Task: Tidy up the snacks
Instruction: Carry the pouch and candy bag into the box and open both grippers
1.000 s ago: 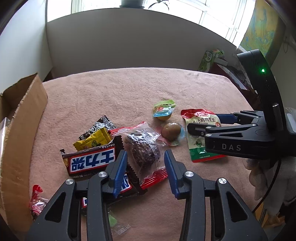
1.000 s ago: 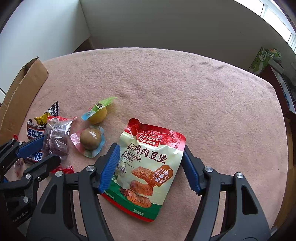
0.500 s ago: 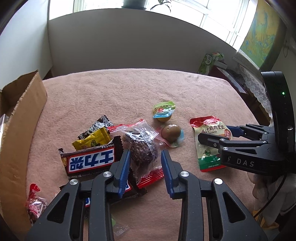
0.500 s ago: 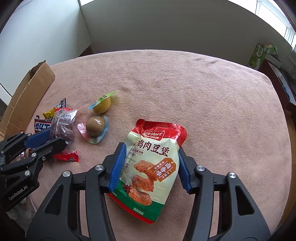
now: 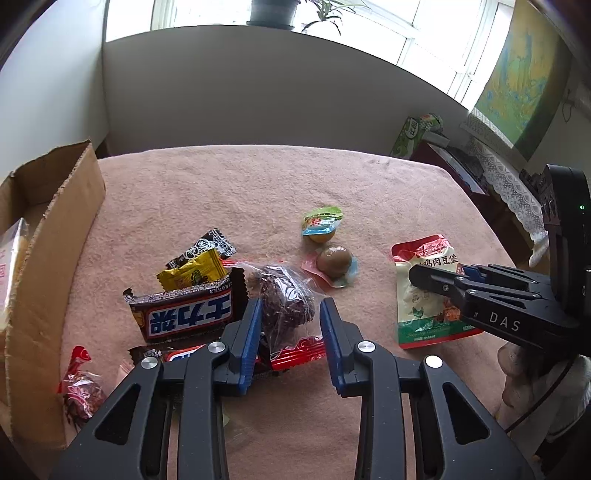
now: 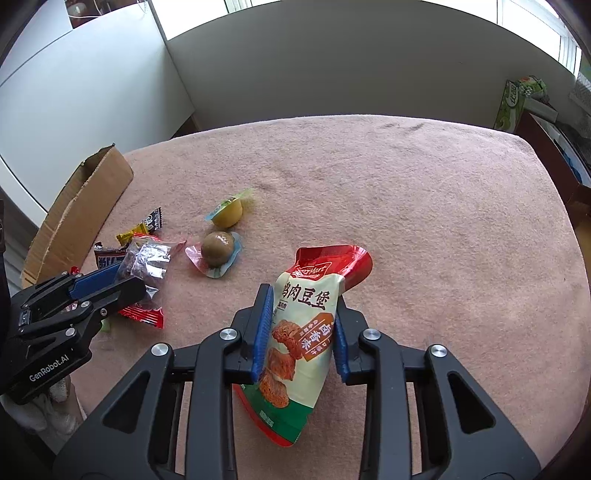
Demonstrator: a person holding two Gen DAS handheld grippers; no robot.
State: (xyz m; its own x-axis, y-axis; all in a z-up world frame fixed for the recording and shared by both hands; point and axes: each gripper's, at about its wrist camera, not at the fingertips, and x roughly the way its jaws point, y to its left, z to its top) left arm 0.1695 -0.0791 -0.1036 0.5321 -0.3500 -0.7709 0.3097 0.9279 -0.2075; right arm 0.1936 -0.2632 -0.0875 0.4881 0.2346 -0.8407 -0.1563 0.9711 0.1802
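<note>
Two hand-held grippers pinch packets; cloth (image 6: 406, 192) beyond lies bare to its edge.

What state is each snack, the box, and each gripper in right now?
Cardboard box: open, at the table's edge.
Clear-wrapped dark snack: between the pads of the left gripper.
Red-and-green pouch: buckled, squeezed by the closing right gripper.
Wrapped egg: lying loose, sealed.
Jelly cup: sealed, tipped over.

a home: potted plants (image 5: 273, 11) on the windowsill, lace-covered side table (image 5: 506, 177), wall map (image 5: 517, 81).
</note>
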